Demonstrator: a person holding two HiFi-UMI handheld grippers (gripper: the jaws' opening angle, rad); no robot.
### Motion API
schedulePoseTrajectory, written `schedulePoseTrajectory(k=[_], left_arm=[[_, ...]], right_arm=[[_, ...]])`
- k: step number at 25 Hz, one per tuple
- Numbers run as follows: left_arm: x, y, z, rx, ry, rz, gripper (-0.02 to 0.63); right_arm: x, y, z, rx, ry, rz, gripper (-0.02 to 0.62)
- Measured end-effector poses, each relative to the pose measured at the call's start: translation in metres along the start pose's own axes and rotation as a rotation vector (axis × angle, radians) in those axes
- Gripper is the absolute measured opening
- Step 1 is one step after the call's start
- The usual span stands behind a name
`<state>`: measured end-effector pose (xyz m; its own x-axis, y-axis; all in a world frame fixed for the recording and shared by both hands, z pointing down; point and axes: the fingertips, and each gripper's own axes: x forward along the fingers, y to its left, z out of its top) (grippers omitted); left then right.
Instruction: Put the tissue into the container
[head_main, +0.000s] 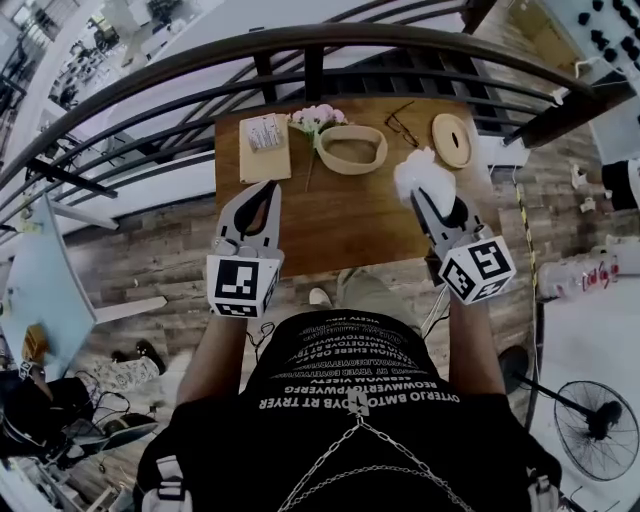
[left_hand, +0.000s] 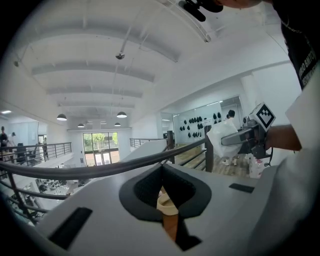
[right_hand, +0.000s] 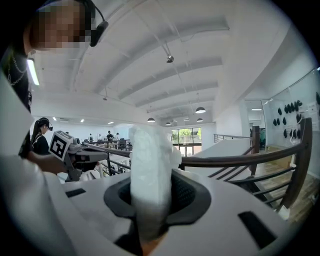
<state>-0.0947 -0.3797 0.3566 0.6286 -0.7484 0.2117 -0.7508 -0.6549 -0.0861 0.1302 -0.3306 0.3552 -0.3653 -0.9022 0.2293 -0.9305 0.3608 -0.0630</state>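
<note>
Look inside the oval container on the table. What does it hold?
Inside the oval container only bare wood shows, matching the table; there is no tissue in it. Its near wall hides a strip of the inside. The tissue is outside it, to the right.

Both bare forearms (head_main: 222, 345) reach up-frame, level. Centre-left, the left tongs (head_main: 266, 192) have their tips together, empty. Centre-right, the right tongs (head_main: 428, 200) pinch a crumpled white tissue (head_main: 422, 172).

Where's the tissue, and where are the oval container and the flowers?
tissue (head_main: 424, 177): head view, middle of the white wad.
oval container (head_main: 350, 166): head view, its near rim.
flowers (head_main: 318, 117): head view, the pink blooms.
</note>
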Motion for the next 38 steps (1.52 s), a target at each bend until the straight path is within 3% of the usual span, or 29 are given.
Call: schedulePoseTrajectory(k=[9,22,30,38], left_arm=[[0.006,0.005,-0.001,0.008,0.005,0.039,0.025],[0.067,0.008,0.010,-0.004,0.012,0.060,0.025],[0.104,0.019,0.010,-0.011,0.048,0.088,0.025],[0.125,0.026,0.000,-0.021,0.084,0.099,0.025]], right_arm=[[0.016,-0.010,-0.005,0.001,-0.003,0.034,0.112],[0.073,-0.068,-0.011,0.020,0.031,0.080,0.112],[0.130,-0.103,-0.041,0.022,0.121,0.108,0.112],[0.187,-0.116,-0.094,0.030,0.254,0.166,0.112]])
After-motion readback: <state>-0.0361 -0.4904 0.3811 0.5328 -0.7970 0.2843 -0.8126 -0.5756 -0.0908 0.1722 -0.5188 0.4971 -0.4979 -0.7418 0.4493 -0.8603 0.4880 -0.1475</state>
